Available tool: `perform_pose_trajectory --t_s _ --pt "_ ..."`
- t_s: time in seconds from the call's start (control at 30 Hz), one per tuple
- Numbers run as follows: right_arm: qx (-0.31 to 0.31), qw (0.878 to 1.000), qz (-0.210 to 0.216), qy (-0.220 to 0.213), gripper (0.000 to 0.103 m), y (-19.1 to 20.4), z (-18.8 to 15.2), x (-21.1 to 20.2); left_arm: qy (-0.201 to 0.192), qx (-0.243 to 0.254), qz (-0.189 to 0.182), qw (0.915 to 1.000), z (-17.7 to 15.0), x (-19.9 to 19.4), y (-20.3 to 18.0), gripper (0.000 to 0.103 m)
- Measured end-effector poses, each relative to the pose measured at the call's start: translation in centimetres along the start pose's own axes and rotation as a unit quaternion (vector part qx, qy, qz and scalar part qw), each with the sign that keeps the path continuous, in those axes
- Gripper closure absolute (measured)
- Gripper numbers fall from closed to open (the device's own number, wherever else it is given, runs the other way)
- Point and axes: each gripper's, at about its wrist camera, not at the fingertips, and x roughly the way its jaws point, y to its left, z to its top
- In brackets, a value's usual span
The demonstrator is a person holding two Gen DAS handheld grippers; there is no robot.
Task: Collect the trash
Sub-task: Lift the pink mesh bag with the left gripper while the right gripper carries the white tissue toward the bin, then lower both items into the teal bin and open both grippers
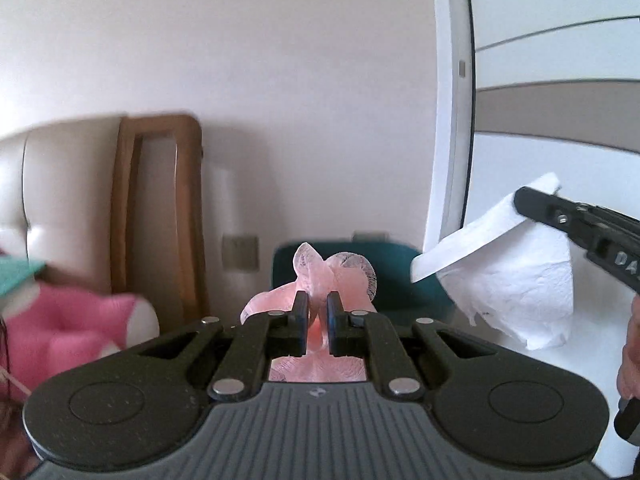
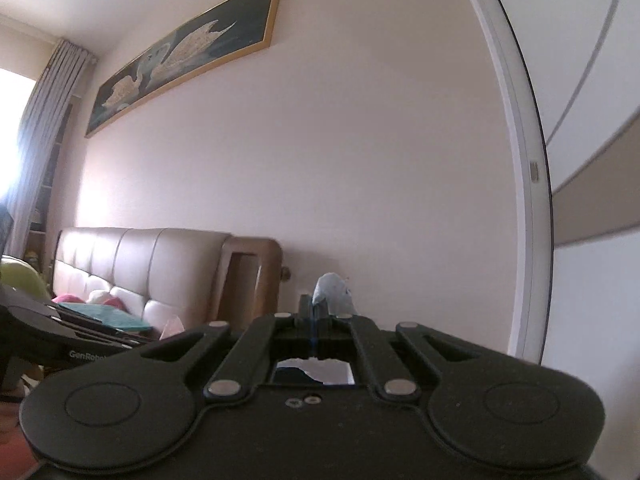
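Note:
My left gripper is shut on a thin pink plastic bag, which bunches above and below the jaws. My right gripper is shut on a crumpled white tissue. In the left wrist view the right gripper comes in from the right edge, with the white tissue hanging from its fingers in the air, to the right of and above the pink bag. The left gripper's body shows at the left edge of the right wrist view.
A bed with a padded beige headboard and a pink pillow lies to the left. A wooden frame leans on the wall. A teal chair stands behind the bag. A white door frame rises at the right.

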Motion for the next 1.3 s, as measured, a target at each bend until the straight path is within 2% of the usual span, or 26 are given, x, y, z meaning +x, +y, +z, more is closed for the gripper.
perform_pose_trajectory --t_s 0.23,0.33,0.5,0.73,0.87,1.17,1.3 --pt "-0.005 1.000 -0.020 0.009 0.103 -0.6 1.9 3.1 -0.036 0.007 0.018 0.9992 5.3 1.3 -2.2 0.094" --pt "-0.001 0.999 -0.035 0.023 0.103 -1.1 2.0 4.5 -0.029 -0.004 0.011 0.9995 6.8 3.2 -2.5 0.094" --pt "0.033 0.997 -0.053 0.048 0.103 -2.5 1.6 7.1 -0.017 -0.025 0.009 0.9995 7.3 6.8 -2.7 0.094" --pt "0.097 0.989 -0.052 0.094 0.103 -4.2 -1.6 10.2 0.005 -0.059 0.016 0.9981 6.1 11.3 -2.3 0.094" --pt "0.116 0.983 -0.048 0.135 0.103 -4.6 -3.7 11.3 0.034 -0.074 0.016 0.9966 4.7 13.6 -2.0 0.094" --pt "0.090 0.966 -0.039 0.240 0.103 -4.3 -5.9 11.7 0.089 -0.067 0.022 0.9935 1.8 16.3 -1.5 0.094" --pt "0.071 0.959 -0.047 0.271 0.100 -4.3 -6.2 11.7 0.119 -0.061 0.014 0.9910 1.1 17.1 -1.7 0.094"
